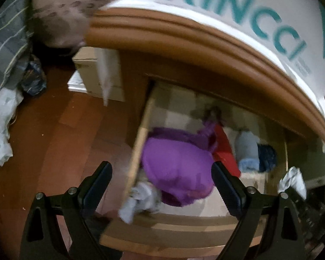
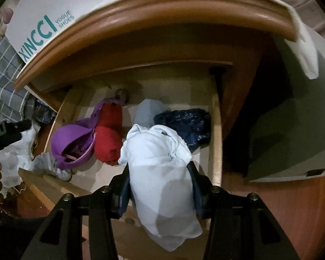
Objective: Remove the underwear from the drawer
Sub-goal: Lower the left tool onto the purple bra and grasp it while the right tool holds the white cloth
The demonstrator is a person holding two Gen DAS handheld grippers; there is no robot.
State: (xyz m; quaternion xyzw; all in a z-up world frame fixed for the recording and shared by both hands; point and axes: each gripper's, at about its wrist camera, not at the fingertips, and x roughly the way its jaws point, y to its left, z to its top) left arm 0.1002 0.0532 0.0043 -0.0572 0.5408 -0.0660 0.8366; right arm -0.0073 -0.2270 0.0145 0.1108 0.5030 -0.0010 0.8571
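Note:
The open wooden drawer (image 2: 215, 130) holds a purple bra (image 2: 72, 139), a red garment (image 2: 108, 138), a pale grey-blue roll (image 2: 148, 111) and a dark blue garment (image 2: 184, 123). My right gripper (image 2: 159, 186) is shut on a pale blue piece of underwear (image 2: 160, 173), which hangs bunched between its pads above the drawer's front. In the left wrist view my left gripper (image 1: 162, 184) stands open above the purple bra (image 1: 175, 169), one finger over the floor, the other over the drawer (image 1: 140, 143). The right gripper's tip with the pale cloth (image 1: 292, 179) shows at the right edge.
A white shoe box (image 2: 54, 15) lies on the wooden cabinet top (image 1: 184, 36). A pale rag (image 1: 138, 199) hangs over the drawer's front left corner. Cardboard boxes (image 1: 91, 75), checked fabric (image 1: 4, 49) and a dark bag (image 1: 33, 78) stand on the wooden floor (image 1: 54, 140) at left.

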